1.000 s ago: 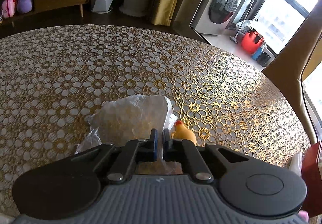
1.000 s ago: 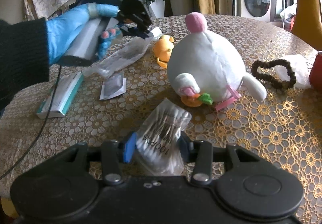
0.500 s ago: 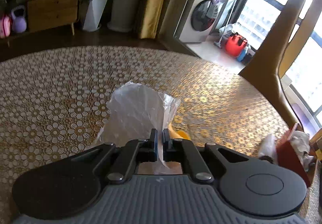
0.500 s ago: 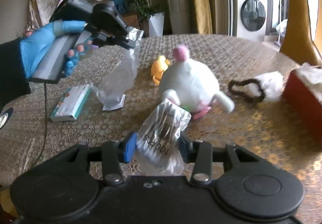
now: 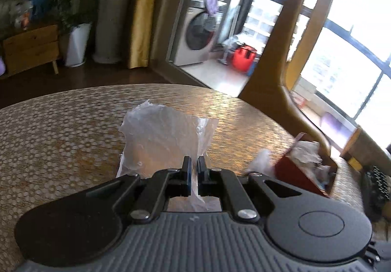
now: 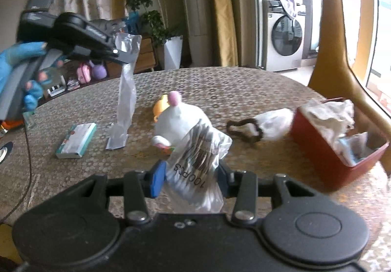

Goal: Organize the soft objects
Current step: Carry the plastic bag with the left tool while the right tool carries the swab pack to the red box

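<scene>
- I'm wearing a blue glove [image 6: 14,61] on my left hand.
- My right gripper [image 6: 189,180] is showing blue pads [image 6: 156,181] and silver screws [image 6: 138,216].

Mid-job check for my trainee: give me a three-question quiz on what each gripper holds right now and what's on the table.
1. True or false: the left gripper is shut on a clear plastic bag.
2. What is the right gripper clamped on? A) white plush toy B) cotton swab pack C) dark hair tie
3. Fill in: crumpled white material fills the ____ box at the table's right side.

Key: 1 true; 2 B; 3 red.
</scene>
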